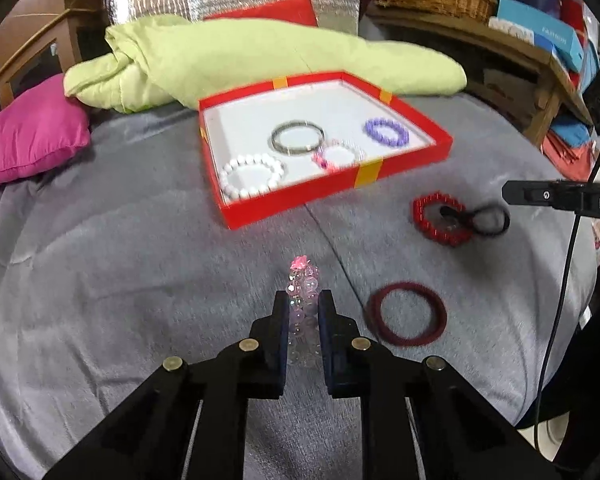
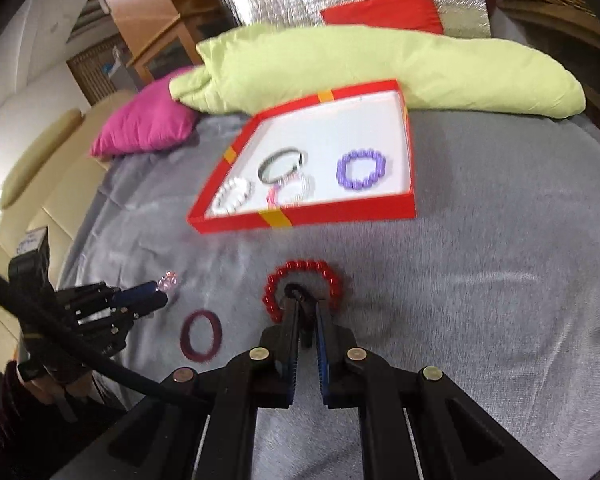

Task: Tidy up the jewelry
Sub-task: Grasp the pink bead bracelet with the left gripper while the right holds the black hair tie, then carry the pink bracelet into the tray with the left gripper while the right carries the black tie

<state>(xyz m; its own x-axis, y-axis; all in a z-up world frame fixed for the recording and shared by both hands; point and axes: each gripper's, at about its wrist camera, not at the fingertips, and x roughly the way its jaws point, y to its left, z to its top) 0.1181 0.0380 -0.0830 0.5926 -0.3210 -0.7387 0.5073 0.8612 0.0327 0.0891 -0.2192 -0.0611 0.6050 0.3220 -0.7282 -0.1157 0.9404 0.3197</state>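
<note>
- The left tool is clamped on a clear pink bead bracelet, held upright between its two fingers above the grey blanket.
- Just right of it a dark red hair band lies flat on the blanket.
- Farther right, a red bead bracelet and a black hair tie overlap, with the right tool reaching in above them from the edge.
- Beyond sits a red box with a white floor, holding a white bead bracelet, a metal bangle, a purple bracelet and a small pale bracelet.
- Behind it lie a green quilt and a pink pillow.
</note>
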